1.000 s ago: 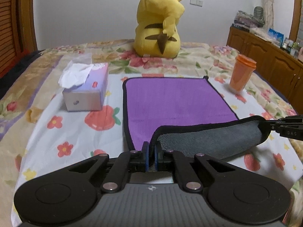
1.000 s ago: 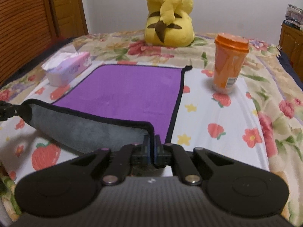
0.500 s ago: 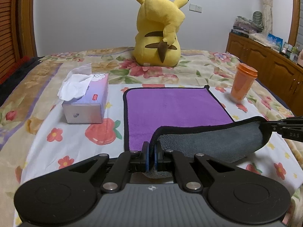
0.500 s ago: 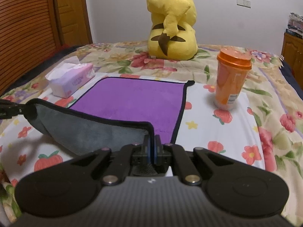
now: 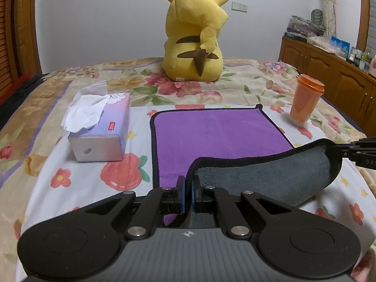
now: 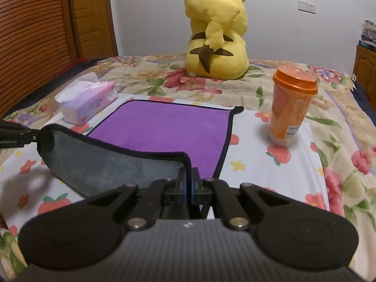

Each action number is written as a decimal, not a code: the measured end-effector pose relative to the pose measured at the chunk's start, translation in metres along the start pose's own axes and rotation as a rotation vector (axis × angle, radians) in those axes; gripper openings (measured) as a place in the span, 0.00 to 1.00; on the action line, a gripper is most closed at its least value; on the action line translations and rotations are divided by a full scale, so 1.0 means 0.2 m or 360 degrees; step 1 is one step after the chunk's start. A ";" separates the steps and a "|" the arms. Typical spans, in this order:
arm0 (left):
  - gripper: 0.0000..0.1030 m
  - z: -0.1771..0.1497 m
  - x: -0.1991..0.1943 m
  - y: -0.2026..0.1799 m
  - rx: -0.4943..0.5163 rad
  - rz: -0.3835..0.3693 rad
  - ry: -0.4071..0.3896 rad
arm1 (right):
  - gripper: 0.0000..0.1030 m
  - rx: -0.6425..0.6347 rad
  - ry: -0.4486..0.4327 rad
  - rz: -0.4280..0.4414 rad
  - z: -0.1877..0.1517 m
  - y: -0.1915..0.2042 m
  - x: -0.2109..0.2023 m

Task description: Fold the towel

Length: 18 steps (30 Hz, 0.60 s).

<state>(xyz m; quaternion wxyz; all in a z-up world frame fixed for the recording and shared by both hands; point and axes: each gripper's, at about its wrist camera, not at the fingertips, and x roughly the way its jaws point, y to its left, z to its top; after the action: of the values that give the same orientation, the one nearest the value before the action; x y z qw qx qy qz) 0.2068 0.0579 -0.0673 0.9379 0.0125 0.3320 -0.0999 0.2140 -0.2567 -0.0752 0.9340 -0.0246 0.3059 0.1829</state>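
So far the fold is only begun. Largest of all is the bed [image 5: 42, 188], spread with a flowered sheet, and it carries everything. At its far edge sits a yellow plush [image 5: 195, 40] with its back turned, well clear of the work.

Next comes the towel [image 5: 211, 131], purple on its top face and grey underneath, lying in the middle of the bed. Its far half lies flat, with both far corners on the sheet. Its near edge is raised off the bed and curled over, so the grey underside faces the cameras and hangs as a slack band between the two near corners.

A tissue box [image 5: 101, 129] stands just beside the towel's left edge, and an orange cup [image 6: 291, 110] stands near the far right corner, apart from the cloth.

Smallest are the tongs. The left tongs [image 5: 187, 195] are clenched on the near left corner, and the right tongs [image 6: 188, 185] are clenched on the near right corner; in each wrist view the black hem disappears between the closed pads.

By my reading, the grasp and the lift are done. What is left is to carry the near edge over to the far edge, match the corners, lay it down and let go. Any further fold would follow that. The cup stands near the path on the right, so it could be knocked.
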 end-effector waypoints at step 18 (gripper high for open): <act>0.08 0.04 0.12 0.02 0.0029 -0.0017 0.0003 | 0.04 0.0004 -0.0015 0.0037 0.04 -0.04 0.05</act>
<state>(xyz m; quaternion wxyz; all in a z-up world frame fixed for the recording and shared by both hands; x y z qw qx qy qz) 0.2301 0.0562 -0.0758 0.9369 0.0194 0.3320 -0.1080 0.2289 -0.2591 -0.0760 0.9332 -0.0191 0.3021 0.1936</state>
